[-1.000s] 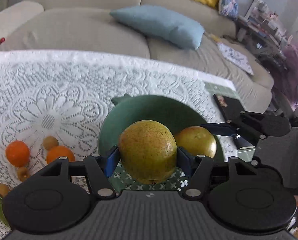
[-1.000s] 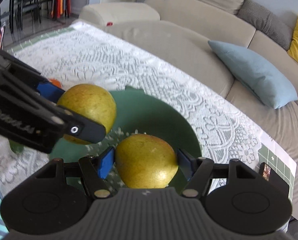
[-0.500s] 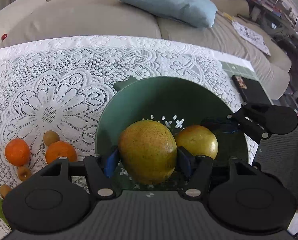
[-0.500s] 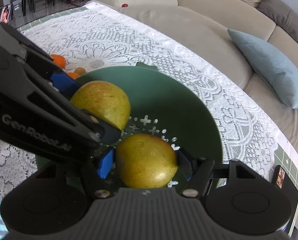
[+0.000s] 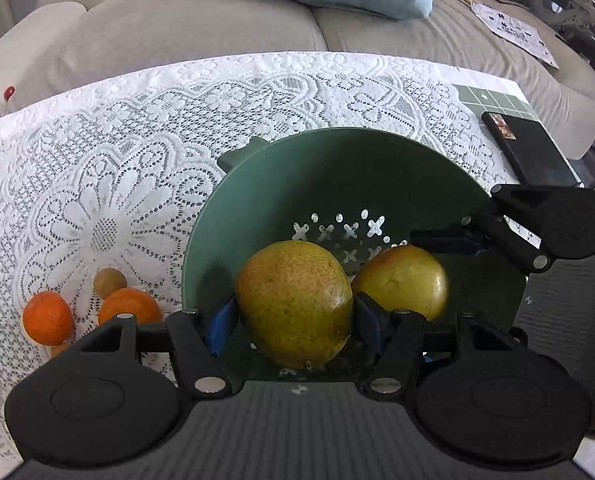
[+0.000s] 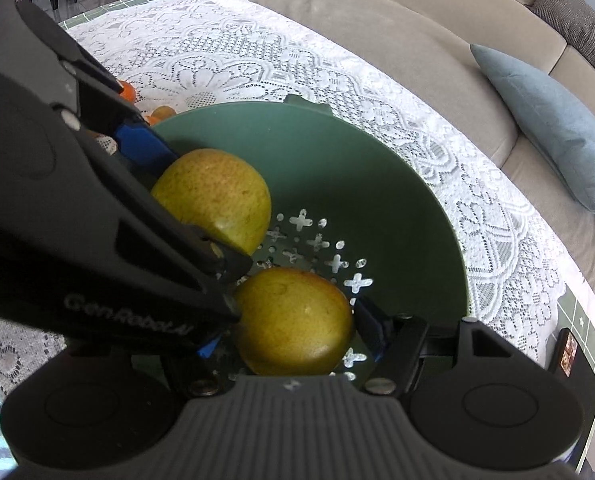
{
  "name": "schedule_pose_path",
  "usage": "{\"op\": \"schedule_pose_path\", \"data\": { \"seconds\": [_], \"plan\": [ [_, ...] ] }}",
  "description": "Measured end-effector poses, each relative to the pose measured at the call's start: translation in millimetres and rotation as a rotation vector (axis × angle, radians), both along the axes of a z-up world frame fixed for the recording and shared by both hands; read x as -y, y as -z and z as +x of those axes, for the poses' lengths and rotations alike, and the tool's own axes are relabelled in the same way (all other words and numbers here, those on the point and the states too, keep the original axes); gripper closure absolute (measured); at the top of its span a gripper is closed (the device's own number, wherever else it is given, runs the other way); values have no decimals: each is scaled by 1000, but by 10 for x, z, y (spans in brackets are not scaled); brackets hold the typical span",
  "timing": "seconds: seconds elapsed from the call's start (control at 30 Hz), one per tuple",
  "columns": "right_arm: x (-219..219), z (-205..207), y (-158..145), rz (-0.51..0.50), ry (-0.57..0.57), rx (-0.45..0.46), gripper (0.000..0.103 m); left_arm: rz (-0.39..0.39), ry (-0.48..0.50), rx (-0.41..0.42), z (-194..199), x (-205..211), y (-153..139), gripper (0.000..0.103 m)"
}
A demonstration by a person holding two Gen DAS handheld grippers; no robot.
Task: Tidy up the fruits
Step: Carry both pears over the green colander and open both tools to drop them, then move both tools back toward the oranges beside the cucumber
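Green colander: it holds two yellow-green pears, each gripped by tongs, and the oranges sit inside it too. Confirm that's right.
Not quite. The oranges are not inside the green colander; the left wrist view shows them on the lace tablecloth beside it. The rest holds: two pears over the colander, each gripped by tongs.

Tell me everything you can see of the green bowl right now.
The green bowl is a matte, plastic-looking colander with cross and round holes in its bottom and a small tab handle on the far rim. It sits upright on the lace tablecloth. Both grippers hold yellow-green fruits low inside it; whether they touch the bottom is unclear.
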State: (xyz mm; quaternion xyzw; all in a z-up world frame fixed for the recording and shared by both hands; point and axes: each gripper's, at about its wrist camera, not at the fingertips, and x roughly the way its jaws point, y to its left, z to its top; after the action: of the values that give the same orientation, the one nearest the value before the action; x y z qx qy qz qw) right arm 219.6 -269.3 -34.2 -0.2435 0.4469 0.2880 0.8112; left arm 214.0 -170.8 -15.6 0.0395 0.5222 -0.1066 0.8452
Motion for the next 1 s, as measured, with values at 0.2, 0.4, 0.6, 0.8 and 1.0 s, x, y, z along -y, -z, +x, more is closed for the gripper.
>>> {"op": "schedule_pose_path", "data": {
  "seconds": [0.2,0.4,0.6,0.8,1.0],
  "plan": [
    [18,-18,-9,-2,15,15,26,5,6,9,-9,19,-23,27],
    [86,5,-70,42,49,-18,22,-40,3,-6,-9,-19,-50,23],
    [84,-33,-180,80,74,-2,18,-94,0,28,-101,-97,-151,23],
    [21,-148,-362,110,135,59,16,-116,-7,131,-315,-233,-398,23],
    [-66,-318,-496,172,205,117,16,-98,-43,255,-564,-493,-626,23]
  ]
}}
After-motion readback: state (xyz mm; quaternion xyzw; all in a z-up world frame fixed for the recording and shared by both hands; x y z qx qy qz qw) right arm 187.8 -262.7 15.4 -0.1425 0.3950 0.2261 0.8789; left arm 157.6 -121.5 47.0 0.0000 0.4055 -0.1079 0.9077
